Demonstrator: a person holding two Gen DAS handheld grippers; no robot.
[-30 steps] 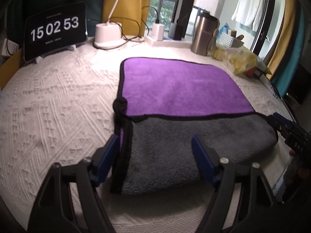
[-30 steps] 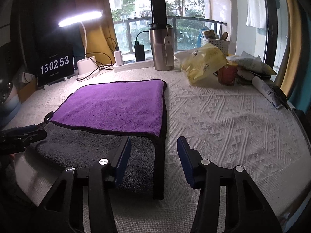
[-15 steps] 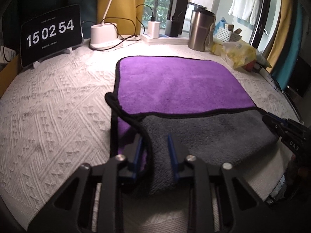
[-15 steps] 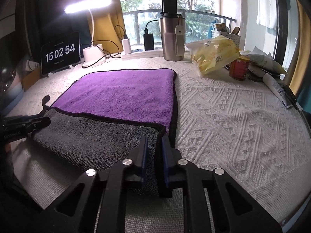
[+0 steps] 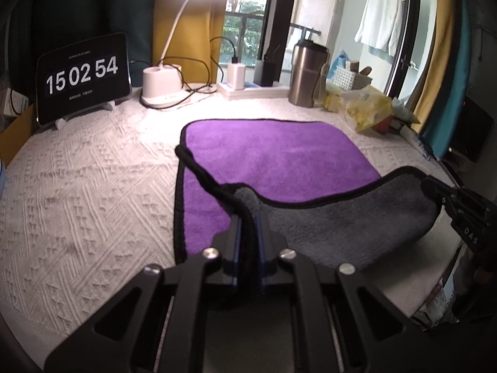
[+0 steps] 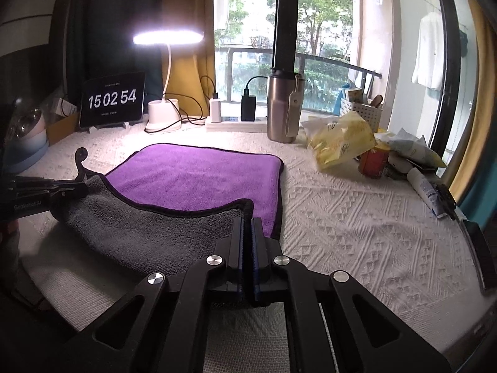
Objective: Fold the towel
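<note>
The towel (image 5: 279, 158), purple face up with its grey underside folded over at the near edge, lies on the white textured cloth (image 5: 87, 192). The left gripper (image 5: 247, 227) pinches its near-left corner, lifted; the right gripper (image 6: 247, 227) pinches the near-right corner, jaws pressed together.

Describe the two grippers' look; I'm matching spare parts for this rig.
Both are matte black linkage frames with silver round screw heads. The left gripper and right gripper carry blue-edged finger pads. White lettering marks their sides: "DAS" on the right one, "GenRobot.AI" on the left. No cables or sleeves are visible.
</note>
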